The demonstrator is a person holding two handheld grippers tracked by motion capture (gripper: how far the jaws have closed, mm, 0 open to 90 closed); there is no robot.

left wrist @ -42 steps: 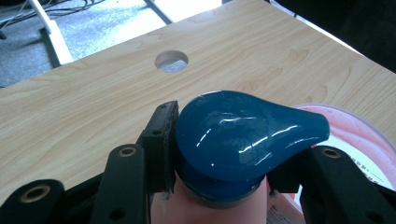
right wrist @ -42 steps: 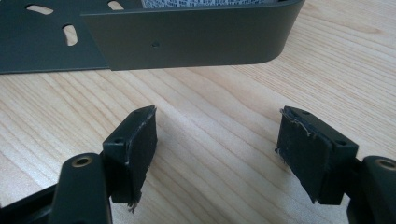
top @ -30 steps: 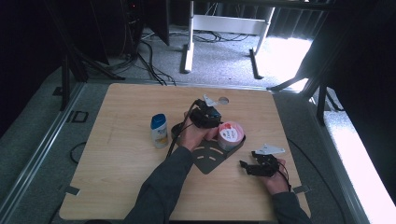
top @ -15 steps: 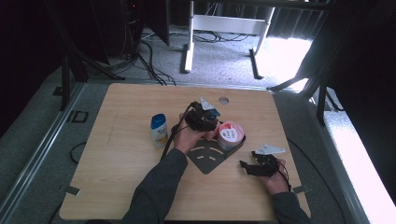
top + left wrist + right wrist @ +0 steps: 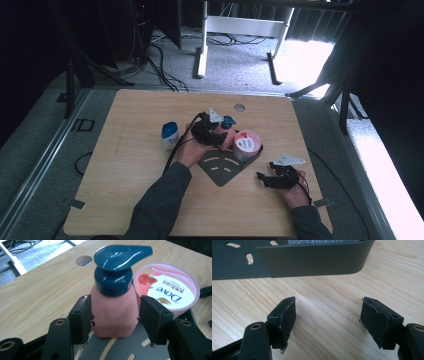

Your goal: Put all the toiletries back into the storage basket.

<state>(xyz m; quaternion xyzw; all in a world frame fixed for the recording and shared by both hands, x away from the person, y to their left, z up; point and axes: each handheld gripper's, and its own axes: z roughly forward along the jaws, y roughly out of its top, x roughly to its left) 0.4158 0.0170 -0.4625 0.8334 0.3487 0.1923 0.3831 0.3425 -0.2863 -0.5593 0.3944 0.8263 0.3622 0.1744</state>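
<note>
My left fingers (image 5: 84, 315) have just been closing, pads against the upright pink pump bottle with the dark-blue cap (image 5: 113, 302) on the dark-grey metal rack (image 5: 222, 167); the pink Dove tub (image 5: 170, 287) touches at two o'clock. My right fingers (image 5: 284, 315) gape, holding nothing.

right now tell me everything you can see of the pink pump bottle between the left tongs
The squat pink plastic pump bottle has a glossy dark blue collar and a flat pump head whose spout points toward the right in the left gripper view. It stands upright on the dark grey slotted metal tray, close beside the round pink-lidded Dove tub. The left tongs flank its body, having just been closing; the left pad touches its side, the right looks at or barely off it.
</note>
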